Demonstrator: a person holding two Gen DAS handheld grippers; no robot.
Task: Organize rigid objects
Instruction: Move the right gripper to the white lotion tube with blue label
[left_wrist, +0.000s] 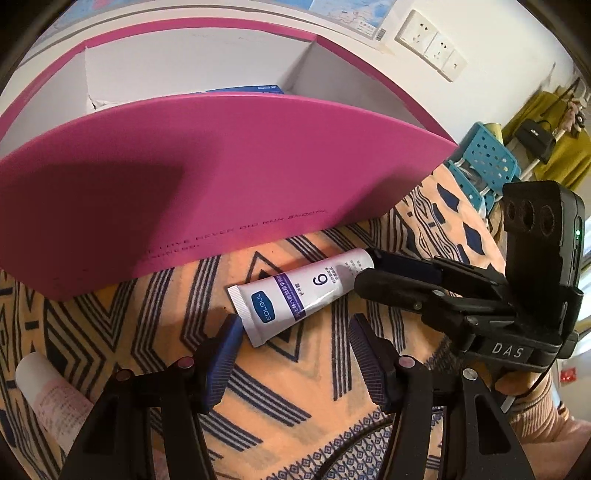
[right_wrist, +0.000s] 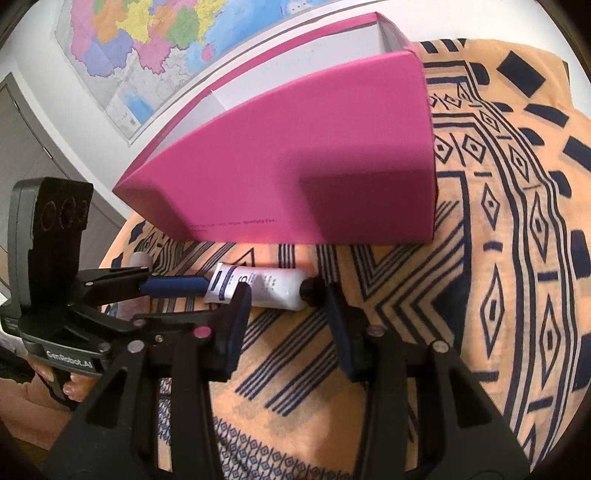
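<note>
We find the white tube (left_wrist: 301, 295) lying on the tabletop (left_wrist: 280, 398), at six o'clock of the pink box (left_wrist: 229, 177) (one blue item inside). The right tool (right_wrist: 286, 314) and left tool (left_wrist: 293, 343) stand apart, unclamped; boxing remains.

A patterned cloth (right_wrist: 498, 258) in orange with dark blue lines and diamonds is covering the table surface. A coloured map (right_wrist: 147, 44) is hanging on the white wall behind, its lower edge sitting above the work area. Three white wall sockets (left_wrist: 430, 44) are sitting side by side on the wall to the right of it. A blue perforated crate (left_wrist: 487, 162) is standing beyond the table edge. Behind it, a yellow garment (left_wrist: 554, 122) and a black bag (left_wrist: 533, 138) are hanging on a rack.
</note>
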